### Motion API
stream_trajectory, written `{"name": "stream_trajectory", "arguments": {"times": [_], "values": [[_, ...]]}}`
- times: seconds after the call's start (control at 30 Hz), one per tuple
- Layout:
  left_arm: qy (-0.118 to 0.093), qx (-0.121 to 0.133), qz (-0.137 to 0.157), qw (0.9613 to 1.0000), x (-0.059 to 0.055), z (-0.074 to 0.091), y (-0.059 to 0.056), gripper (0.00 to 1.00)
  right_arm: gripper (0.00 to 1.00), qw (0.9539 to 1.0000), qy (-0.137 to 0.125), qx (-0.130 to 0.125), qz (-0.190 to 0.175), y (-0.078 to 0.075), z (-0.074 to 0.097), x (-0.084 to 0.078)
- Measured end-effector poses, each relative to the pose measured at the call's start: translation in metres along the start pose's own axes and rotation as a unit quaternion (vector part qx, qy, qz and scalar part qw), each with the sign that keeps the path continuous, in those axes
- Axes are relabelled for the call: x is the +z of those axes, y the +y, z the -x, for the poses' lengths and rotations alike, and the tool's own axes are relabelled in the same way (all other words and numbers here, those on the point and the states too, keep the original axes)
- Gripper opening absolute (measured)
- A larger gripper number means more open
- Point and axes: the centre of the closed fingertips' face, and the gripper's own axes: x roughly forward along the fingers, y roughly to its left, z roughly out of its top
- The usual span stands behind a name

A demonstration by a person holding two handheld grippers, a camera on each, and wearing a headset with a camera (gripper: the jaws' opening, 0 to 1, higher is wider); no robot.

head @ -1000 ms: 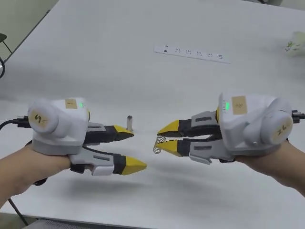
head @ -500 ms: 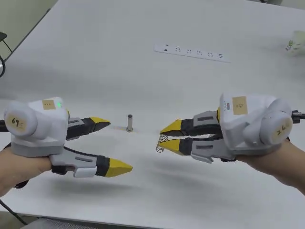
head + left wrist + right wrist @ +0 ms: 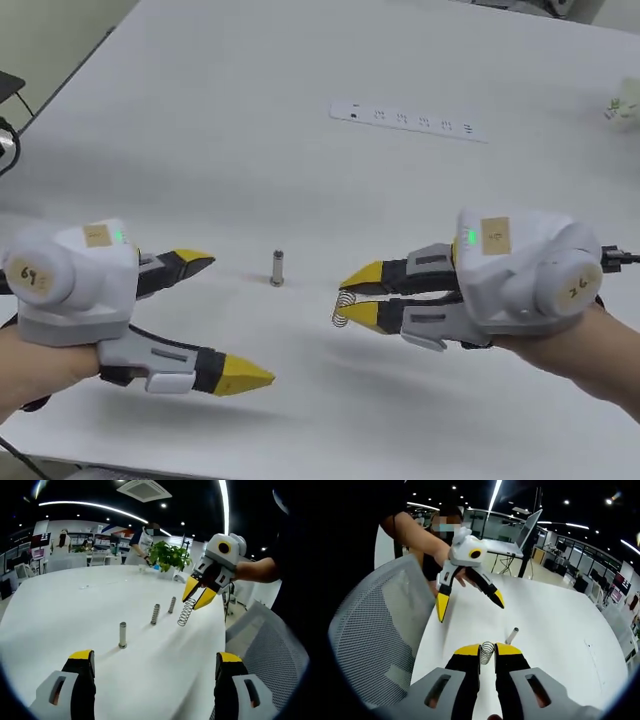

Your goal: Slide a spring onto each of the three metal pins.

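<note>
One bare metal pin [image 3: 277, 268] stands upright on the white table [image 3: 250, 120], between my two grippers. My right gripper [image 3: 348, 297] is shut on a small coil spring [image 3: 341, 309], a little right of the pin and just above the table. My left gripper [image 3: 228, 318] is open and holds nothing, left of the pin. In the left gripper view the bare pin [image 3: 122, 635] stands nearest, with two spring-covered pins [image 3: 155, 614] [image 3: 172, 605] behind it. There the right gripper [image 3: 191, 602] dangles the spring [image 3: 186, 613]. The right gripper view shows the spring [image 3: 487, 651] between its jaws, near the pin [image 3: 511, 635].
A white power strip [image 3: 408, 118] lies far back on the table. A grey mesh chair [image 3: 370, 630] stands at the table's near edge. A potted plant [image 3: 170, 555] sits at the table's far end, with people and desks behind it.
My left gripper has drawn back to the left, away from the pin, and its jaws have spread wider. The right gripper has kept the spring and barely moved.
</note>
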Motion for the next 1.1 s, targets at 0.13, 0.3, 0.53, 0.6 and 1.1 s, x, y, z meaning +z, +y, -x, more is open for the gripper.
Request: {"name": "stream_trajectory", "arguments": {"times": [0.13,0.3,0.53,0.6,1.1], "values": [[-0.001,0.004,0.001,1.0000,0.000,0.002,0.003,0.98,0.08,1.0000,0.002,0.000,0.003,-0.005,-0.005,0.001],[-0.003,0.007,0.004,1.0000,-0.001,0.005,0.005,0.98,0.08,1.0000,0.000,-0.003,0.004,-0.013,-0.015,0.004],[-0.005,0.009,0.007,0.9999,-0.002,0.006,0.005,0.98,0.08,0.9999,0.002,-0.014,0.005,-0.028,-0.029,0.008],[-0.004,0.009,0.007,0.9999,-0.003,0.006,0.005,0.98,0.08,0.9998,-0.004,-0.018,0.001,-0.034,-0.032,0.013],[-0.008,0.012,0.012,0.9998,-0.002,0.007,0.007,0.98,0.08,0.9983,-0.026,-0.049,-0.021,-0.066,-0.050,0.032]]}}
